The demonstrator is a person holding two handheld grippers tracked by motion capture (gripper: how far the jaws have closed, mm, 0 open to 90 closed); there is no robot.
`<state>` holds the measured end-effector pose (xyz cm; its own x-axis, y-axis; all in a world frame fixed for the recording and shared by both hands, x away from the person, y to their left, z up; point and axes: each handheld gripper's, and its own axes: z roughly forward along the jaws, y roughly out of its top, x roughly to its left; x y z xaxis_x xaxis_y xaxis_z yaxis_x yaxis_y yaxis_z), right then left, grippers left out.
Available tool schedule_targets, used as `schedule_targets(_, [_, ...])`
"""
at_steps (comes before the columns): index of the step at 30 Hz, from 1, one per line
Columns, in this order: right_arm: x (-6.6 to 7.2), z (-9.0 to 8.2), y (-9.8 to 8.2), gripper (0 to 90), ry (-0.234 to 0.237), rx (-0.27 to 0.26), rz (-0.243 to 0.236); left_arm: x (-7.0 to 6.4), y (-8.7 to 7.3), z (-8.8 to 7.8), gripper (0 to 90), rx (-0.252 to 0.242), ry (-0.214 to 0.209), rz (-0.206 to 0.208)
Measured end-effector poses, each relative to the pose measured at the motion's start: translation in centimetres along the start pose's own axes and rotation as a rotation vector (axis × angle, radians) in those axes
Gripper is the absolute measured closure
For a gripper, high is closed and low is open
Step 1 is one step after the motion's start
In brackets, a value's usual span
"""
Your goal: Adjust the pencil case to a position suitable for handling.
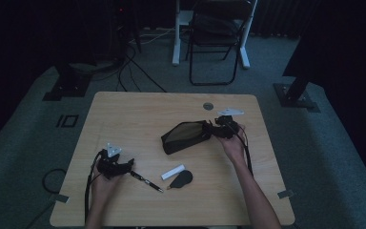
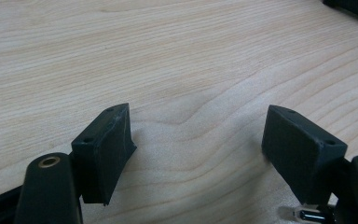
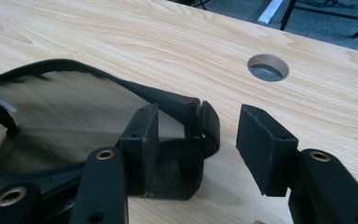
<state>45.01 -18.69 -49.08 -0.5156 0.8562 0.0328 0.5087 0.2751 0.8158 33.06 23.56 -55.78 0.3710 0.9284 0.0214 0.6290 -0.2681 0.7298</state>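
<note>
Pouch [image 1: 185, 136] is the main thing here: a black mesh zip case lying open near the middle of the table [image 1: 138, 109], slanted, with its open mouth end toward the right gripper [image 1: 222, 128]. In the right gripper view that pouch [image 3: 51, 116] has its end tab sitting in the gap between the 2 jaws, right up against the left pad, but the right pad stands clear of it with bare wood showing between. So the jaws are partly spread around the pouch end and not pinching it from both sides. The round cable hole [image 3: 268, 67] in the tabletop shows just beyond.

Left gripper [image 1: 116, 166] rests near the front left of the table, well apart from the pouch. In its own view the 2 jaws are spread wide with nothing but wood grain between them, so it's holding nothing.

Other bits in the high view: a black pen [image 1: 146, 181] just beside the left gripper, then a small white stick-shaped item [image 1: 172, 172] and a dark flat rounded piece [image 1: 181, 179] touching or nearly touching each other, all in front of the pouch. Can't tell what those last 2 really are, it's pretty dim.
</note>
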Motion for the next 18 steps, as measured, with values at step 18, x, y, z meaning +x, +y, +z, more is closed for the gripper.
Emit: schedule_targets(18, [3.2,2.5,-0.3,64.1,0.116,0.058,-0.037,0.0,0.1,0.1,24.5,0.0,0.0,0.001])
